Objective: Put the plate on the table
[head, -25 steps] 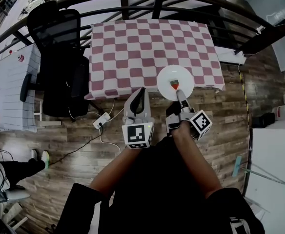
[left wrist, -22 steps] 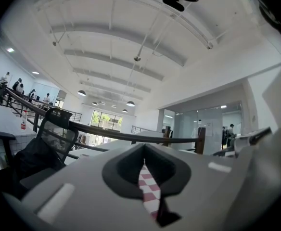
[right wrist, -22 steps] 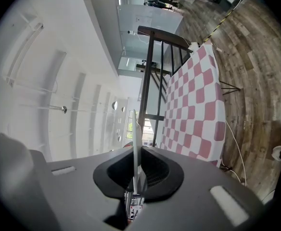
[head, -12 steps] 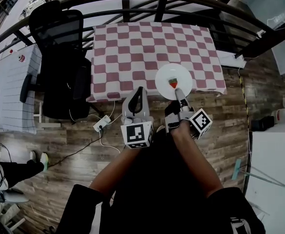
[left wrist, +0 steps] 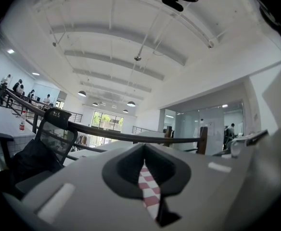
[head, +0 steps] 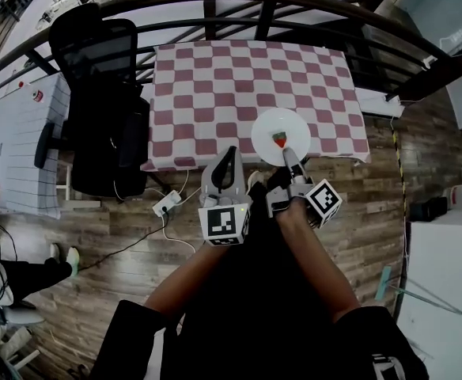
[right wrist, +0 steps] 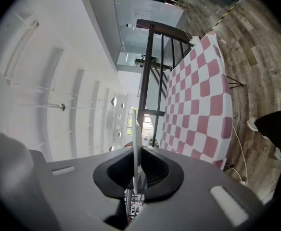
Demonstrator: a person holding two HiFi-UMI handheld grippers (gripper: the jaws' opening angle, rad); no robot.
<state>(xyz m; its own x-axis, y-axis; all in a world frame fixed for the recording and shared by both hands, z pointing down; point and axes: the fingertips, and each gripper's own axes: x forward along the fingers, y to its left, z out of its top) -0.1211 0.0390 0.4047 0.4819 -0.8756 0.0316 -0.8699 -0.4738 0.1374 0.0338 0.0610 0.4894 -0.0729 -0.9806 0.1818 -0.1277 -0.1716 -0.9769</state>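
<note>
Plate (head: 274, 123) is in the right gripper (head: 291, 156), held by its near rim. In the right gripper view it shows edge-on as a thin white line running straight up out of the fingers (right wrist: 78, 186), which are clamped narrow on it. It hangs over the near edge of the bench (head: 215, 70), toward the near-right corner, most of it above the checked cloth (head: 191, 101) and the near rim sticking out past the edge toward the person. A small red bit of food (head: 280, 139) sits about mid-plate. The plate is round, so it has no long axis to line up, and its face looks roughly level with the bench top. From the right gripper view it seems to sit a little above the cloth and not down yet, though the head view can't settle contact. The key relation is that the plate reaches away from the fingers across the bench, so the set-down likely goes forward and down, with the grip staying on the near rim. Left gripper (head: 228, 157) is just beside the plate on its left, at the near edge, pointing at the bench. Its fingers (left wrist: 78, 191) are nearly together with only a slit of cloth showing between, and they hold nothing. The right hand is on the plate and the left is idle.
</note>
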